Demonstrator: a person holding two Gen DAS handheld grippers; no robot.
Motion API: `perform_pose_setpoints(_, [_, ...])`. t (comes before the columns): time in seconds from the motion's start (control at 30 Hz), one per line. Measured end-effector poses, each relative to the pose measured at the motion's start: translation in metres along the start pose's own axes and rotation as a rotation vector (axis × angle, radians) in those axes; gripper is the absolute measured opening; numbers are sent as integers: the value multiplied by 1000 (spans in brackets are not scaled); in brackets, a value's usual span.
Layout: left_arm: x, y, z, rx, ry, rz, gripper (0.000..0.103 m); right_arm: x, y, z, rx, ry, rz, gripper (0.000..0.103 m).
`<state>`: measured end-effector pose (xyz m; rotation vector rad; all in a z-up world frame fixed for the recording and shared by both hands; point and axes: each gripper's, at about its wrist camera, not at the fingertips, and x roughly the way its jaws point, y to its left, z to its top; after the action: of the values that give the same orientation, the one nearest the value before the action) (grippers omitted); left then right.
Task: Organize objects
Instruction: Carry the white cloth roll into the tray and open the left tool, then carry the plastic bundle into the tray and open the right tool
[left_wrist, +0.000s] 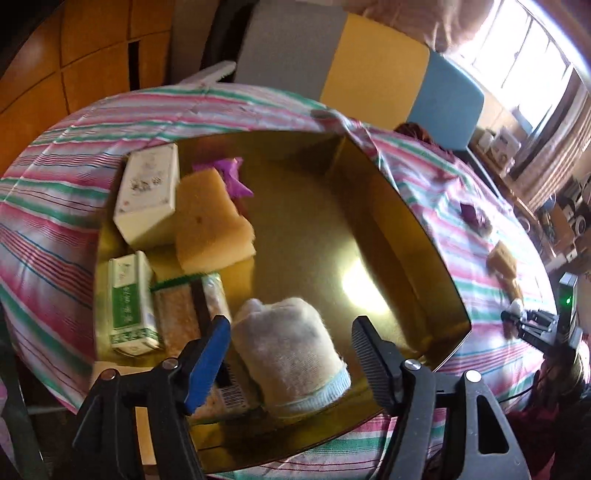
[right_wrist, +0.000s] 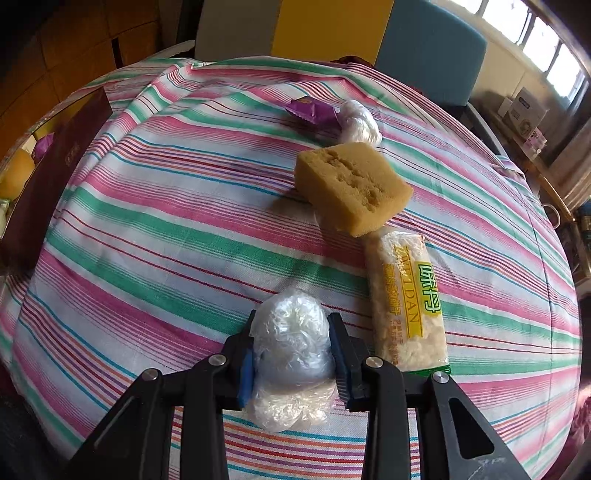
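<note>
In the left wrist view the gold tray (left_wrist: 424, 236) fills the middle of the striped tablecloth (left_wrist: 74, 177); at about nine to eleven o'clock inside it sit a white carton (left_wrist: 147, 195), a yellow sponge (left_wrist: 212, 221), a green-and-white box (left_wrist: 129, 299) and a wrapped snack bar (left_wrist: 173, 314). At six o'clock a rolled sock (left_wrist: 291, 354) lies on the tray floor between the fingers of the left gripper (left_wrist: 291, 365), whose tongs stand wide and clear of it on both sides, so the sock looks delivered. In the right wrist view, at six o'clock, the right gripper (right_wrist: 293, 358) is clamped on a crumpled plastic bag ball (right_wrist: 291, 343) that rests on the cloth; at one o'clock lie a second sponge (right_wrist: 351, 192), a long cracker packet (right_wrist: 404, 299), a purple candy wrapper (right_wrist: 312, 110) and another white bundle (right_wrist: 358, 123). The step in hand seems to be picking up the bag ball; next it likely needs lifting and carrying toward nine o'clock, over the tray's dark wall (right_wrist: 48, 184). Only the left view shows the tray's contents and free space; only the right view shows the grip itself.
</note>
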<state>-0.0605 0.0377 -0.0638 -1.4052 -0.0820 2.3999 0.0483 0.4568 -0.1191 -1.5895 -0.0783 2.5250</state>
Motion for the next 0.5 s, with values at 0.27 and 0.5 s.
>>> perform_pose_setpoints(0.27, [-26,6,6,13,-106,51,69,-11,1,5,37,15,9,34])
perform_pose_setpoints(0.5, [-43,12,4,16,-165,88,69,-64,52,46,26,-104,132,35])
